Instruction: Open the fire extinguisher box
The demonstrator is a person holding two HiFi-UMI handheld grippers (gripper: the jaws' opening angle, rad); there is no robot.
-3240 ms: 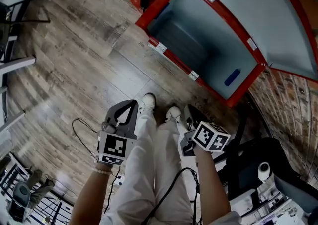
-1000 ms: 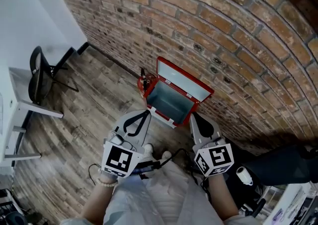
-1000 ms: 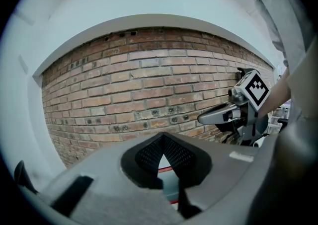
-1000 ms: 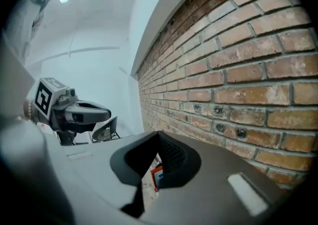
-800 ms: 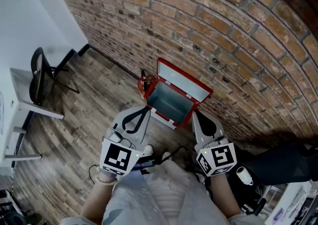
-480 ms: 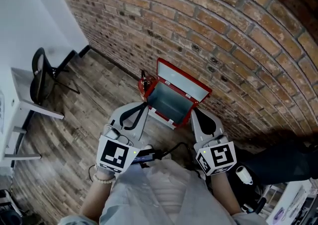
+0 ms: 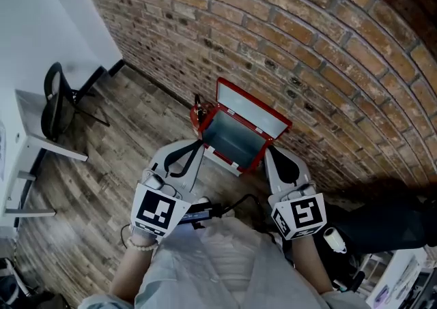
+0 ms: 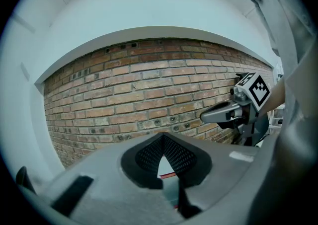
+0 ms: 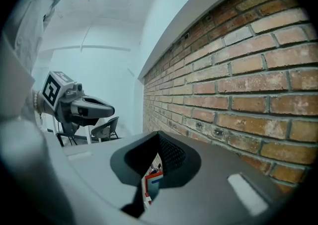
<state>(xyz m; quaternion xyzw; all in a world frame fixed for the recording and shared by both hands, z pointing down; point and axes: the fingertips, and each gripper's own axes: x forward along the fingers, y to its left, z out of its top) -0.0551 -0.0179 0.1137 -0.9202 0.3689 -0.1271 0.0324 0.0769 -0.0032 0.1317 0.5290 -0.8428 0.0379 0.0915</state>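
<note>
Brick wall (image 7: 307,48): red-brown courses, pale mortar, rough face; it rises directly behind the fire extinguisher box (image 7: 235,138).

Plank floor (image 7: 130,144): grey-brown wood grain, matt; it is spread under and in front of the box.

White wall (image 7: 48,14): smooth and painted; a corner with the brickwork is formed well left of the box.

White table (image 7: 24,137): flat top on thin legs, well left of the box.

Black chair (image 7: 53,99): curved back, thin metal legs; it is placed between table and box, well apart from the box.

Fire extinguisher box: rectangular, red-framed, set on the floor at the foot of the bricks. The lid is raised and leaned back towards the wall. Only a pale grey-blue lining is seen inside.

Extinguisher (image 7: 197,114): red body, black head; it stands outside the box, just beside its left corner.

Left gripper (image 7: 199,144): grey shell with a marker cube, held near the box's front left. The jaws are brought together at the tips, with nothing clamped. In its own view most of the box is covered by the jaws.

Right gripper (image 7: 268,152): same build, held near the box's front right. The jaws are closed to the tips and empty. A sliver of red box is glimpsed below them.

Black cable (image 7: 231,205): thin and looped, in front of the box between the grippers.
</note>
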